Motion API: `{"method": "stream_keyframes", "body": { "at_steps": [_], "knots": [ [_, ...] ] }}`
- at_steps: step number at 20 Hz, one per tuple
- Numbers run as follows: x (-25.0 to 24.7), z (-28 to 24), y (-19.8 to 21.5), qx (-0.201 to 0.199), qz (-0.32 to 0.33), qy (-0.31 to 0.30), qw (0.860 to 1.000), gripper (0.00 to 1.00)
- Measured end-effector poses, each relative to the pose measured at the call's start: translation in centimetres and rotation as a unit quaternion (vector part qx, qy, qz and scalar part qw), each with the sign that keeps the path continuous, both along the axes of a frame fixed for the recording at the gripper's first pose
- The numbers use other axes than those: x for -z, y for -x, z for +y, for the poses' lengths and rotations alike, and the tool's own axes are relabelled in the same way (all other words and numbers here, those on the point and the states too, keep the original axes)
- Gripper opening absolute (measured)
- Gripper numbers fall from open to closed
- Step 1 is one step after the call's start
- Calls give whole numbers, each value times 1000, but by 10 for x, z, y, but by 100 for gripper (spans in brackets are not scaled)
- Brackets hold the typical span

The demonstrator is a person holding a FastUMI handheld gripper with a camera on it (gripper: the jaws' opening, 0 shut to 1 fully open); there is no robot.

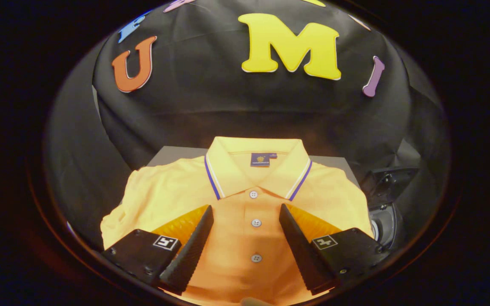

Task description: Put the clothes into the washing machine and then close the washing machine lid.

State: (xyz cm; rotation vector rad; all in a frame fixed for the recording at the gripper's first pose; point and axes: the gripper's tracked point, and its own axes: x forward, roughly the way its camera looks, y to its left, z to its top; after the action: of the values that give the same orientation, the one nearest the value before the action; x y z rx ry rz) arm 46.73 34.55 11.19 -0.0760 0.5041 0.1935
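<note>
Orange-yellow fabric lies under the gripper (246,221): a folded polo shirt (245,199) flat on a grey surface (172,154), its collar with the blue and white trim pointing away toward the black cloth wall. The gripper hovers over the shirt's front with its jaws spread wide, one finger on each side of the button placket (256,223); the buttons run down the gap between them. Neither finger appears to press on the cloth, though how close the tips are to the fabric cannot be told from this angle. To the right of the shirt, just beyond the right finger, a dark machine with a round opening (383,227) and what looks like a raised lid (391,180) shows partly; it is probably the washing machine. Judging from this, the task is at its beginning: the shirt has not been picked up, nothing has gone into the drum, and the lid remains to be closed. Grasping, carrying across and shutting the lid are all left.
</note>
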Motion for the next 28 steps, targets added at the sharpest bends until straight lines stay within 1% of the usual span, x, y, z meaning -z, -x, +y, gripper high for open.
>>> {"method": "stream_keyframes", "body": {
  "at_steps": [3, 4, 5, 7, 9, 11, 12, 13, 15, 17, 20, 25, 28],
  "knots": [
    [0, -1, -1, 7, 28, 6, 1000, 98],
    [0, -4, -2, 9, 32, 5, 999, 97],
    [-1, -7, -4, 12, 30, 6, 999, 90],
    [-6, -13, -4, 15, 16, 7, 1000, 71],
    [-2, -13, -6, 10, -6, 17, 1000, 39],
    [-3, -15, -4, -9, -18, 30, 999, 24],
    [-3, -16, -6, -16, -18, 21, 999, 22],
    [-4, -16, -3, -24, -15, 9, 1000, 14],
    [-5, -20, 1, -42, -5, -2, 999, 9],
    [-6, -24, 6, -53, 1, -24, 998, 7],
    [-15, -43, 24, -54, -7, -46, 997, 6],
    [-61, -89, 60, -35, -67, -74, 994, 6],
    [-93, -130, 82, -11, -109, -79, 991, 6]
  ]
}}
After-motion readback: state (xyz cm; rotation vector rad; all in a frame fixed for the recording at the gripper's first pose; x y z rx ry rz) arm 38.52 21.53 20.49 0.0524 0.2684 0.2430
